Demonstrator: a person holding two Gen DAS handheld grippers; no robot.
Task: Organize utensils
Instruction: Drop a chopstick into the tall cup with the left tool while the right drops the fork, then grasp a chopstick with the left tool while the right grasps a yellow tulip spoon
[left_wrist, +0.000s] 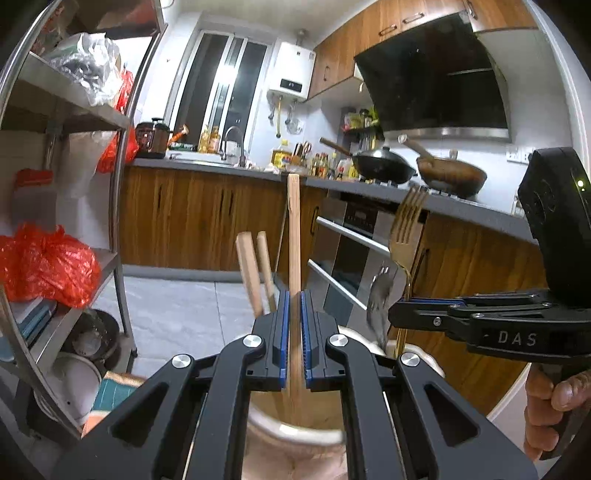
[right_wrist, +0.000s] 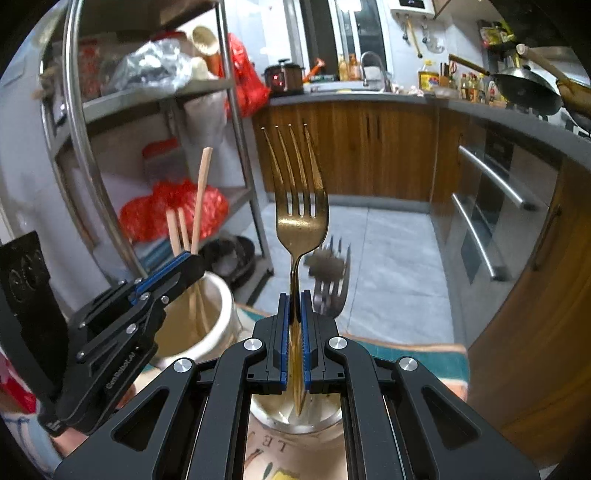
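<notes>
With both sets of jaws nearly closed, each gripper is clamped on one utensil. Left gripper (left_wrist: 294, 339): blue pads pinch a single wooden chopstick (left_wrist: 294, 236), held upright, its lower end reaching down into a cream ceramic holder (left_wrist: 295, 432) directly below the jaws. Two more chopsticks (left_wrist: 255, 273) stand in that holder just left of the held one, leaning slightly left. Right gripper (right_wrist: 294, 339): pads grip the handle of a gold fork (right_wrist: 297, 192), tines up, handle tip hanging over the mouth of a glass jar (right_wrist: 295, 417) under the jaws. A silver fork (right_wrist: 330, 284), blurred, stands tines up just right of the gold one; which container it rests in cannot be told. Seen from the right wrist, the left gripper (right_wrist: 184, 258) lies to the left over the cream holder (right_wrist: 218, 314), near the jar. Seen from the left wrist, the right gripper (left_wrist: 402, 308) comes in from the right, with a hand (left_wrist: 554, 402) on its grip. Both containers sit on a patterned cloth (right_wrist: 406, 354). Beyond: grey tiled floor (right_wrist: 388, 258), a metal shelf rack (left_wrist: 74, 147) with red bags (left_wrist: 48, 262), wooden cabinets (left_wrist: 203, 214), a wok (left_wrist: 380, 166) on the counter.
</notes>
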